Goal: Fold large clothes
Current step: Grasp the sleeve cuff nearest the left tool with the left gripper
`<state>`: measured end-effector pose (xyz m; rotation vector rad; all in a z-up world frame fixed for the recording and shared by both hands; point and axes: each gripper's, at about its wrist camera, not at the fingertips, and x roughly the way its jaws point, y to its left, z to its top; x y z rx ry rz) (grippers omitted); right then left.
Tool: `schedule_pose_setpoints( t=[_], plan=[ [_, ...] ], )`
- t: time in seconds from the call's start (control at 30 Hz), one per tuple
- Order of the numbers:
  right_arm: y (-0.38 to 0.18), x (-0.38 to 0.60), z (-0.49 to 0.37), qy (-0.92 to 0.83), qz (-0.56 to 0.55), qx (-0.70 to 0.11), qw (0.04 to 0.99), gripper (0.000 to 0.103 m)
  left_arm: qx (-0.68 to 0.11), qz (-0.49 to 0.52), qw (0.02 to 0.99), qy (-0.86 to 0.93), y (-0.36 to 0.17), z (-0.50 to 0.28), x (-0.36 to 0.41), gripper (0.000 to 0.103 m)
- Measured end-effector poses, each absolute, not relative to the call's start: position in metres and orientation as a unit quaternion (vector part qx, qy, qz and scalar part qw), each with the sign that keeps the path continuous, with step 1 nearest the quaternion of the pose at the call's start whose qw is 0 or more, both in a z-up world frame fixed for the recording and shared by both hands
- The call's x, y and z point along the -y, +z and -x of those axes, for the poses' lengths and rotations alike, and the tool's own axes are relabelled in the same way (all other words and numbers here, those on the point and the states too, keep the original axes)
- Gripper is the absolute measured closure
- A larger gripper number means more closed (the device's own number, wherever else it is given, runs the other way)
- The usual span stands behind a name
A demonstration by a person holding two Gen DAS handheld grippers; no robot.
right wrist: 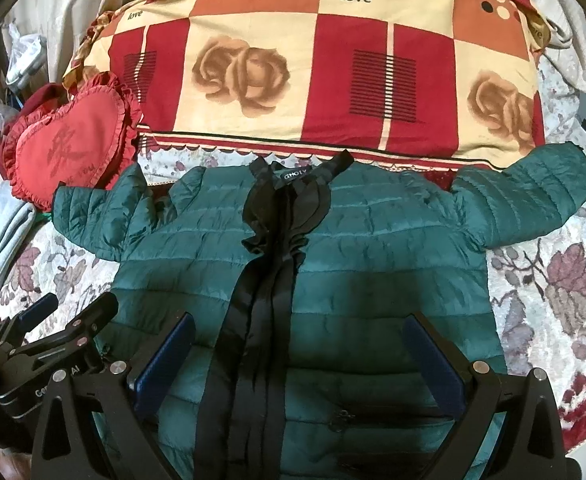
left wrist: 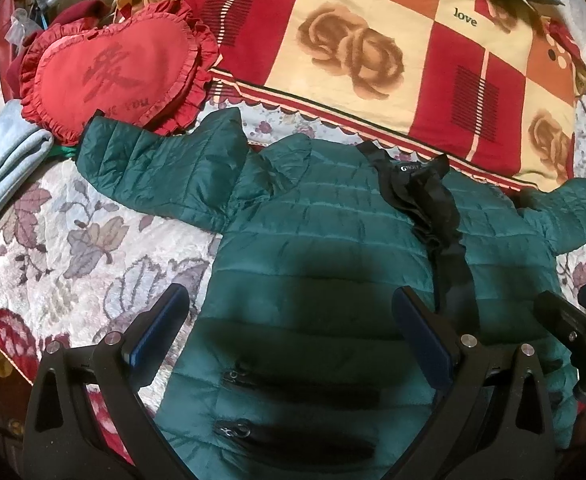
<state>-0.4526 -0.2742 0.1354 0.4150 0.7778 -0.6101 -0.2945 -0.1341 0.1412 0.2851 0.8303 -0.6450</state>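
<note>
A dark green quilted jacket [left wrist: 333, 248] [right wrist: 373, 248] lies flat and face up on the bed, collar away from me, both sleeves spread sideways. Its black lining [left wrist: 437, 208] [right wrist: 277, 240] shows along the open front. My left gripper [left wrist: 289, 312] hangs open over the jacket's left half near the zip pockets [left wrist: 293, 388], holding nothing. My right gripper [right wrist: 299, 344] is open over the lower middle of the jacket, straddling the black front strip. Each gripper shows at the edge of the other's view: the right gripper's fingers [left wrist: 573, 320] and the left gripper's fingers [right wrist: 73, 320].
A floral bedspread [left wrist: 73, 248] [right wrist: 553, 280] covers the bed. A red and cream checked quilt [left wrist: 373, 48] [right wrist: 313, 80] lies beyond the collar. A red heart-shaped cushion [left wrist: 113, 72] [right wrist: 65, 148] touches the left sleeve, with grey folded cloth [left wrist: 5, 168] beside it.
</note>
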Motion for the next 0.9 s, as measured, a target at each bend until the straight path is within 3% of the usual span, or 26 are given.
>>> schedule_pose_setpoints(
  t=[0.53, 0.9],
  plan=[
    [0.133, 0.275, 0.445, -0.271, -0.211, -0.373, 0.862, 0.000, -0.411, -0.119, 0.861, -0.275, 0.140, 0.253, 0.119, 0.001],
    [0.128, 0.275, 0.443, -0.257, -0.219, -0.378, 0.862, 0.000, -0.428, -0.089, 0.884, -0.163, 0.122, 0.122, 0.074, 0.001]
  ],
)
